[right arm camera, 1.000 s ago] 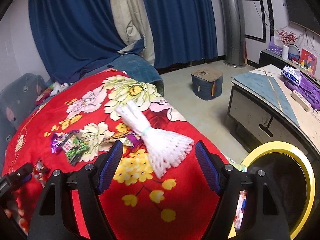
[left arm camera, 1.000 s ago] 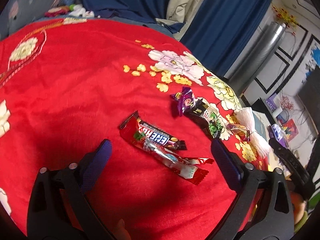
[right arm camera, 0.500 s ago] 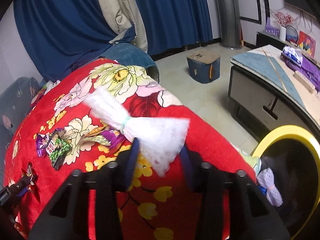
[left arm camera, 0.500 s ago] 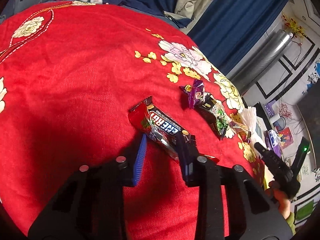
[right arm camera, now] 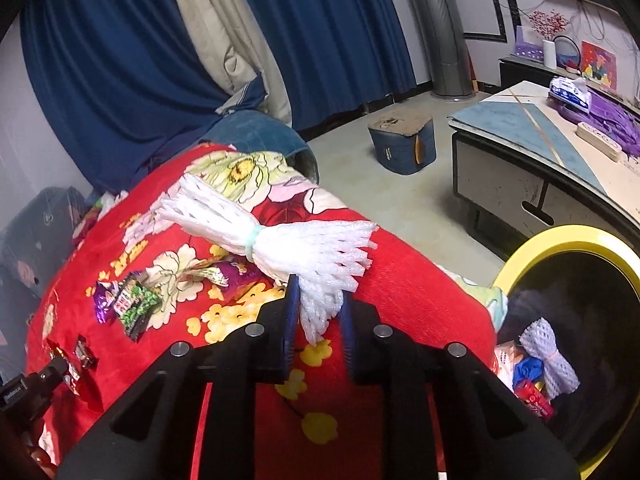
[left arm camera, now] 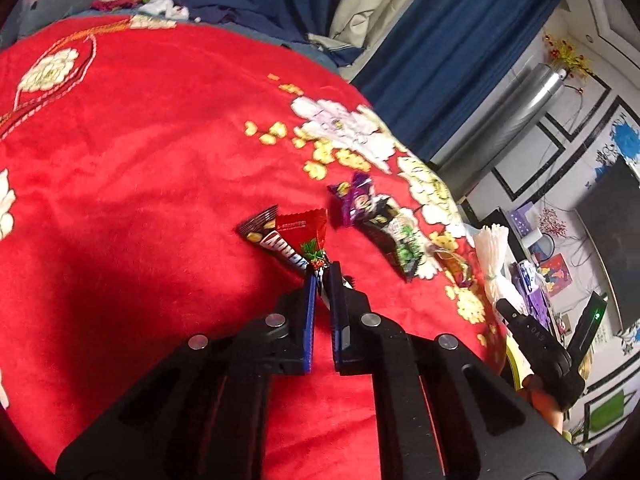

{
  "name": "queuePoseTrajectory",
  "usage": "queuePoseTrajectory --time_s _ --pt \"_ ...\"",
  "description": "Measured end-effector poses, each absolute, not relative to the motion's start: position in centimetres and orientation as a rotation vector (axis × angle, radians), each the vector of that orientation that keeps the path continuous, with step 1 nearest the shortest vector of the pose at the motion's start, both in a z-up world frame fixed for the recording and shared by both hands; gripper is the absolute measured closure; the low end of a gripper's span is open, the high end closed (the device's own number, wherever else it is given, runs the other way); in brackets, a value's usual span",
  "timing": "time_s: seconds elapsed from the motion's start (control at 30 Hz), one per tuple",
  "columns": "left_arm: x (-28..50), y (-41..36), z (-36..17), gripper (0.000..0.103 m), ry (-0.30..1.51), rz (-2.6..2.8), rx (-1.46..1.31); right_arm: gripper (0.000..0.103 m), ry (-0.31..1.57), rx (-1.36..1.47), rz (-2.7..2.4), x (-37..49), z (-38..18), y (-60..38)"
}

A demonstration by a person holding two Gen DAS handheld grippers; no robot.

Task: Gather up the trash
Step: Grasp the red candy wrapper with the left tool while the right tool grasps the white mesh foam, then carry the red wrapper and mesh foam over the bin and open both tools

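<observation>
A red candy wrapper (left arm camera: 304, 232) and a dark chocolate-bar wrapper (left arm camera: 276, 244) lie together on the red flowered blanket (left arm camera: 140, 160). My left gripper (left arm camera: 322, 276) is shut on the red wrapper's near end, which stands up from the blanket. Whether the dark wrapper is pinched too, I cannot tell. A white foam fruit net (right arm camera: 280, 240), tied at its middle with a pale band, lies across the blanket's right edge. My right gripper (right arm camera: 320, 308) has the net's near end between its pads, which press on it as the jaws are closing.
A purple wrapper (left arm camera: 354, 200), a green-and-black packet (left arm camera: 400, 240) and a gold-purple wrapper (right arm camera: 216, 274) lie between the two grippers. A yellow-rimmed bin (right arm camera: 560, 236) at the right holds another foam net (right arm camera: 548, 352) and scraps. A low cabinet (right arm camera: 520, 140) and a blue stool (right arm camera: 404, 140) stand beyond.
Both grippers went from wide open to closed. The left one closed on the red wrapper, which folded up. The right one closed on the foam net's end, and the net swung crosswise.
</observation>
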State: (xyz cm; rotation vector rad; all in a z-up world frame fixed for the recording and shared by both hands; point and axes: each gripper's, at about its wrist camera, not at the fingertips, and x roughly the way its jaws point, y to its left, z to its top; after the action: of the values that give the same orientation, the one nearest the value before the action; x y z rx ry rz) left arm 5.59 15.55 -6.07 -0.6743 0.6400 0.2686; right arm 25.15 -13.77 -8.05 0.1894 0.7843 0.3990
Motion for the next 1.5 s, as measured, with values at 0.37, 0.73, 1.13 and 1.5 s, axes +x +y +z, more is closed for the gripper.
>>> queuePoseTrajectory --time_s 0.37,0.73,1.13,1.5 --pt "6.2 11.2 -2.4 0.102 0.552 0.091 -0.552 0.085 0.732 0.199 0.458 22.2 -5.5 -15.4" --pt "6.3 6.7 -0.2 0.102 0.510 0.010 -0.403 0.085 0.664 0.184 0.517 19.5 -2.5 -16.3" --pt "7.0 3.8 -0.1 0.102 0.511 -0.062 -0.340 0.085 0.638 0.182 0.497 17.4 -1.4 -19.6" --pt "8.2 0.1 0.0 0.102 0.512 -0.139 -0.267 0.085 0.627 0.178 0.446 16.2 -1.5 -22.7"
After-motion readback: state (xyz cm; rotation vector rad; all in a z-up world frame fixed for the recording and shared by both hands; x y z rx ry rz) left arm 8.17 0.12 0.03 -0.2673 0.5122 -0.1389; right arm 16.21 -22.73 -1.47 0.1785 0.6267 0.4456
